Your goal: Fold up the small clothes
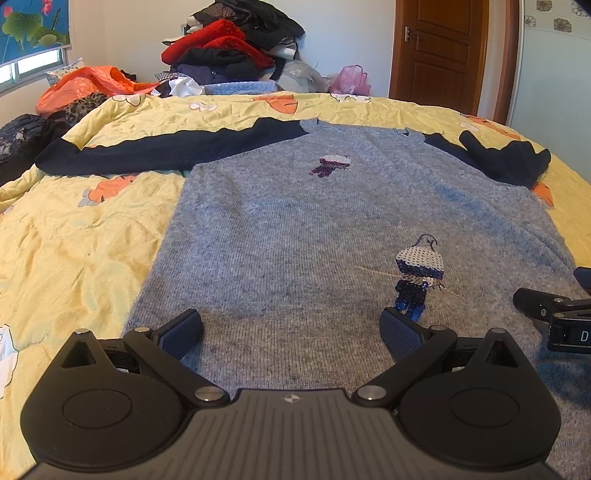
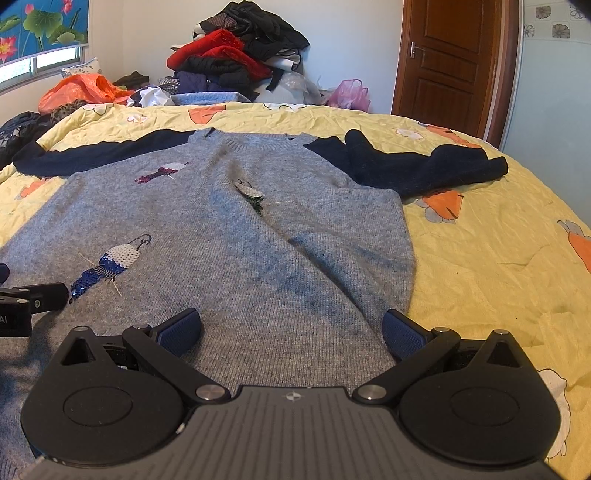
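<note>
Sweater flat on quilt; both grippers spread wide, empty, at hem. Pinch hem corners evenly.

**Home bedroom**

Bed w/ yellow floral quilt fills the room; clothes pile heaped vs. far wall, brown wood door at right, window w/ lotus-print blind at left. Domestic, not lab.
</note>
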Available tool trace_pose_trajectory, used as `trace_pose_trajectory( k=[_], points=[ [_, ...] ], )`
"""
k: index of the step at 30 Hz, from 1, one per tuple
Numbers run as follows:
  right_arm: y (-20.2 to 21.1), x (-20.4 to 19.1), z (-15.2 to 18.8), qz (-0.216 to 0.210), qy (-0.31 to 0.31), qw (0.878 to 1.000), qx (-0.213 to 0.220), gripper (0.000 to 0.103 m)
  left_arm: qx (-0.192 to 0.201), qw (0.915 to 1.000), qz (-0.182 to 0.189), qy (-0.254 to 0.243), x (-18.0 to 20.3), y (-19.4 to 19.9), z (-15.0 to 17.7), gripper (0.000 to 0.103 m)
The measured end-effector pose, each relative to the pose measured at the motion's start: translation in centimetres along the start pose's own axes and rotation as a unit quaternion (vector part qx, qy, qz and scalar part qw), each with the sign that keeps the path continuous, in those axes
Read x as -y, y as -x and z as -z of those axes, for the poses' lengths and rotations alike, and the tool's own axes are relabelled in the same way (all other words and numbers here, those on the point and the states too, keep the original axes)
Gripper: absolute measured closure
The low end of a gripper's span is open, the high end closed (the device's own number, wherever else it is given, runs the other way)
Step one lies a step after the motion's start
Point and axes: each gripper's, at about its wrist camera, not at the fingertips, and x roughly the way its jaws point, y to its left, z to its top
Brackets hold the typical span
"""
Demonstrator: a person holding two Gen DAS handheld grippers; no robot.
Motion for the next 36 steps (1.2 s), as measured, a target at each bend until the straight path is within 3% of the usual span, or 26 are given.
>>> trace_pose_trajectory(
  k=[27, 31, 33, 36],
  points=[
    [0.0, 0.0, -0.1, -0.002, 0.001, 1.000, -0.003, 0.000, 0.002, 1.0000, -0.006, 0.000, 0.1, 0.1, -1.2, 0.000],
    [0.3, 2.1, -2.4, -0.079, 0.005, 0.997, -0.022, 0.000, 0.070, 0.9974, 0.014, -0.009, 0.3, 1.2, -4.1, 0.000],
    [0.8, 4.8, -4.7, -0.123, -0.014, 0.992, 0.002, 0.000, 0.081, 0.9964, 0.022, -0.013, 0.6, 0.5, -5.8, 0.000],
    [0.4, 9.2, -8.2, -0.109, -0.059, 0.991, 0.046, 0.000, 0.077, 0.9968, 0.021, -0.002, 0.9, -1.6, -7.4, 0.000]
  ],
)
